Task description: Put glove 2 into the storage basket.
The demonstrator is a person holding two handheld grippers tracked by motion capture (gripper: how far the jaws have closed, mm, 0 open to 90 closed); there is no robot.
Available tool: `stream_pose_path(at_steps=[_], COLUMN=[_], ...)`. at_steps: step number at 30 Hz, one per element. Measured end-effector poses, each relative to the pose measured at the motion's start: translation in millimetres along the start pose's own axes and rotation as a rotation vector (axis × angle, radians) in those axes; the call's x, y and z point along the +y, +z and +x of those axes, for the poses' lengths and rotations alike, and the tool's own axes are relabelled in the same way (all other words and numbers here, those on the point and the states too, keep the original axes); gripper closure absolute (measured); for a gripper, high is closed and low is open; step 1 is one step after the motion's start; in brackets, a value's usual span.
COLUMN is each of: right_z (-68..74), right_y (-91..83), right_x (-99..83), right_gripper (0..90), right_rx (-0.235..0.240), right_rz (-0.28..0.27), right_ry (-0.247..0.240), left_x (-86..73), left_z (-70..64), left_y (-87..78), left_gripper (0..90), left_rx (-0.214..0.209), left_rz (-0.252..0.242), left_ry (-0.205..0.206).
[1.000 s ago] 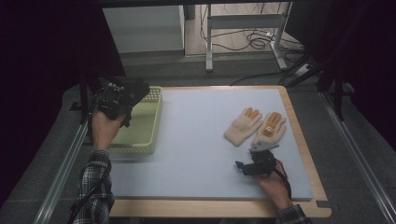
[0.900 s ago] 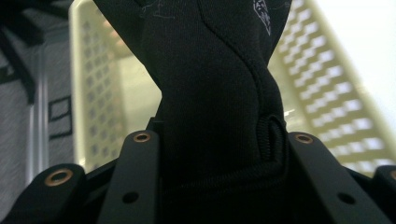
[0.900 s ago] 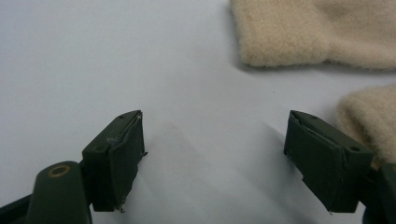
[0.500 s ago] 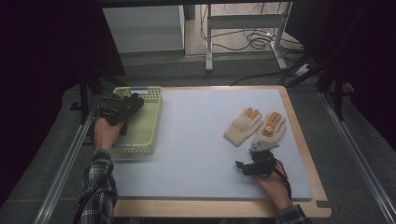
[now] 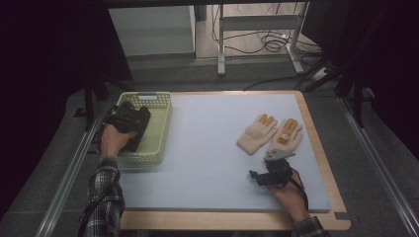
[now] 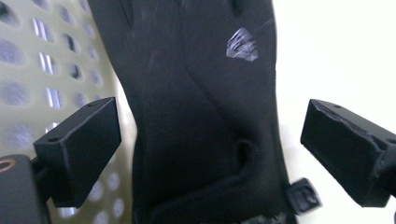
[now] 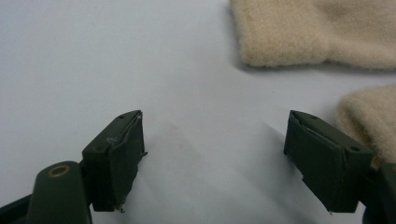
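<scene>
A black glove [image 6: 201,116] with a small silver logo lies in the pale green perforated basket [image 5: 160,128] at the table's left. My left gripper [image 5: 129,118] hangs over the basket, open. In the left gripper view its jaws stand wide on either side of the glove and touch neither edge of it. Two beige knit gloves [image 5: 257,131] [image 5: 288,136] lie side by side on the light blue mat at the right. My right gripper [image 5: 273,163] rests just short of them, open and holding nothing. In the right gripper view one glove's cuff [image 7: 317,32] lies ahead and the other [image 7: 373,121] sits by the right jaw.
The light blue mat [image 5: 212,148] covers most of the wooden table between the basket and the beige gloves. Metal rails run along both sides of the table. Beyond the far edge stand a white cabinet [image 5: 150,29], table legs and floor cables.
My left gripper has come toward the person and lower over the basket. The right gripper and the beige gloves have not moved.
</scene>
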State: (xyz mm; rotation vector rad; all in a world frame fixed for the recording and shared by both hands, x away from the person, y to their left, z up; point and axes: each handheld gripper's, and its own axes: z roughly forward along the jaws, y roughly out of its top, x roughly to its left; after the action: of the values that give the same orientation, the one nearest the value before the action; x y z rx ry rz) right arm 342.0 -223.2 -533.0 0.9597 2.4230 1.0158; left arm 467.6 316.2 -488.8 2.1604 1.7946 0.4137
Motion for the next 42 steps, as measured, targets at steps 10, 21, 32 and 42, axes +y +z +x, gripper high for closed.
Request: stream_pose_path(at_steps=[10, 21, 32, 42], right_z=[0.0, 0.0, 0.0, 0.1], right_y=[0.0, -0.2, -0.2, -0.3], right_x=[0.0, 0.0, 0.0, 0.0], right_gripper=[19.9, 19.9, 19.9, 19.9], right_rx=[-0.001, -0.002, -0.002, -0.001], right_rz=[0.0, 0.002, 0.002, 0.003], right_ry=[-0.001, -0.003, -0.001, -0.001], left_x=[-11.2, -20.1, -20.2, -27.7], left_z=[-4.9, -45.5, -104.4, -164.9], left_y=[-39.5, -54.6, -70.7, -73.9], left_gripper=[1.5, 1.6, 2.4, 2.4], left_rx=[-0.111, -0.209, -0.33, -0.408], left_rz=[-0.19, -0.309, -0.373, -0.391], left_ry=[0.035, 0.165, 0.301, 0.445])
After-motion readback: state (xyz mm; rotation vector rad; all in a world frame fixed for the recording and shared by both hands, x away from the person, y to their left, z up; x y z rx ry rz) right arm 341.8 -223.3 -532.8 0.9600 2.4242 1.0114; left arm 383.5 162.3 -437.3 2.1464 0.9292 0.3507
